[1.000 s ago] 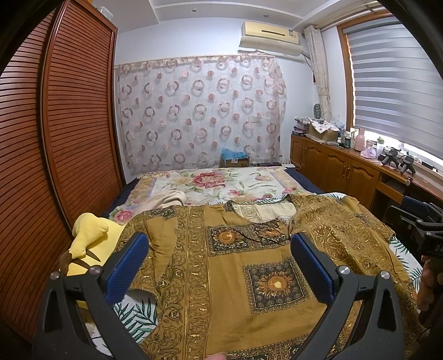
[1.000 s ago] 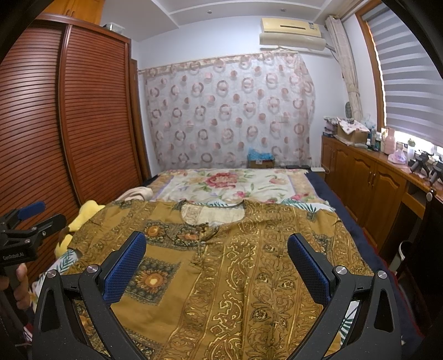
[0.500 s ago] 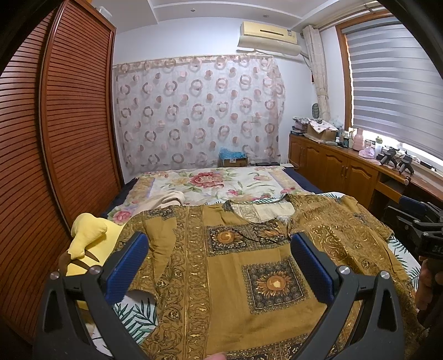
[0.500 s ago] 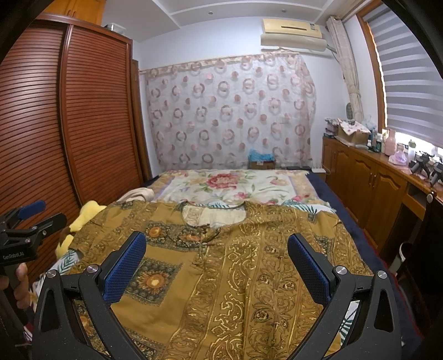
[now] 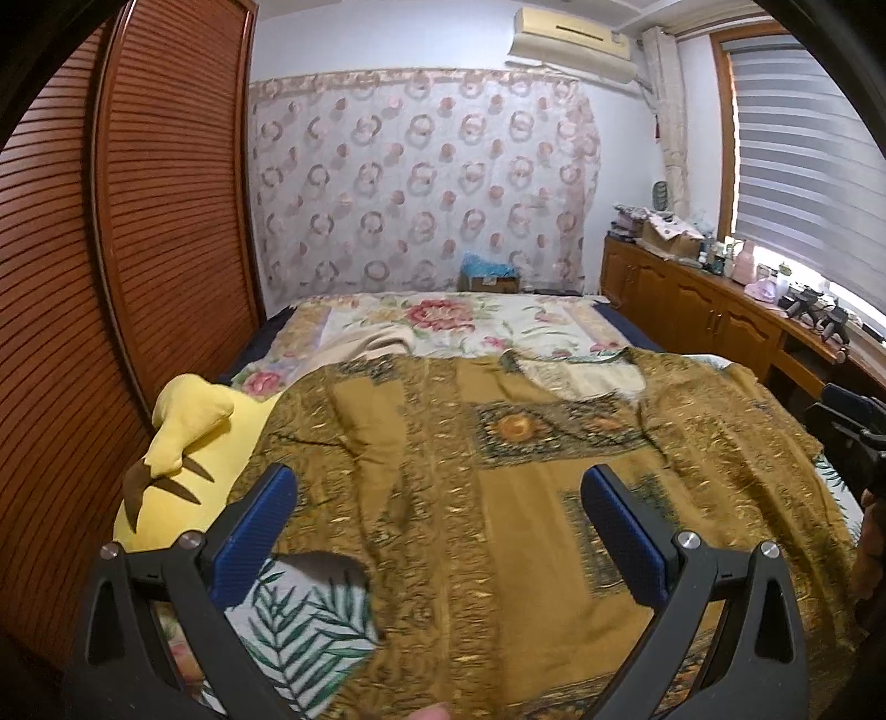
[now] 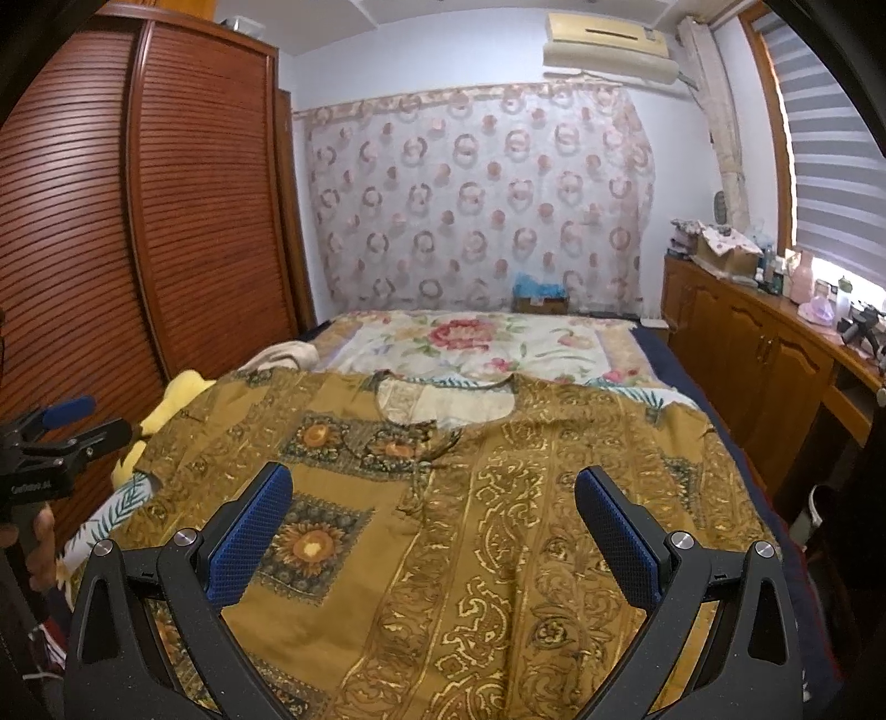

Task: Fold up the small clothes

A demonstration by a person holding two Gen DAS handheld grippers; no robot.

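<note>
Two hand-held grippers, both spread wide and holding nothing, above a garment on a bed.

The left hand-held gripper (image 5: 437, 498) and right hand-held gripper (image 6: 433, 498) hover over a mustard-gold patterned shirt (image 6: 443, 498) lying flat, front up, neckline toward the far end of the bed (image 6: 476, 343), which has a floral cover. A yellow plush toy (image 5: 188, 437) lies just beside the shirt's left sleeve. A louvred wooden wardrobe (image 6: 138, 221) lines the left wall, a ring-patterned curtain (image 6: 476, 188) hangs at the back under an air conditioner (image 6: 609, 39), and a cluttered wooden cabinet (image 6: 747, 327) runs beneath the blinds on the right.
</note>
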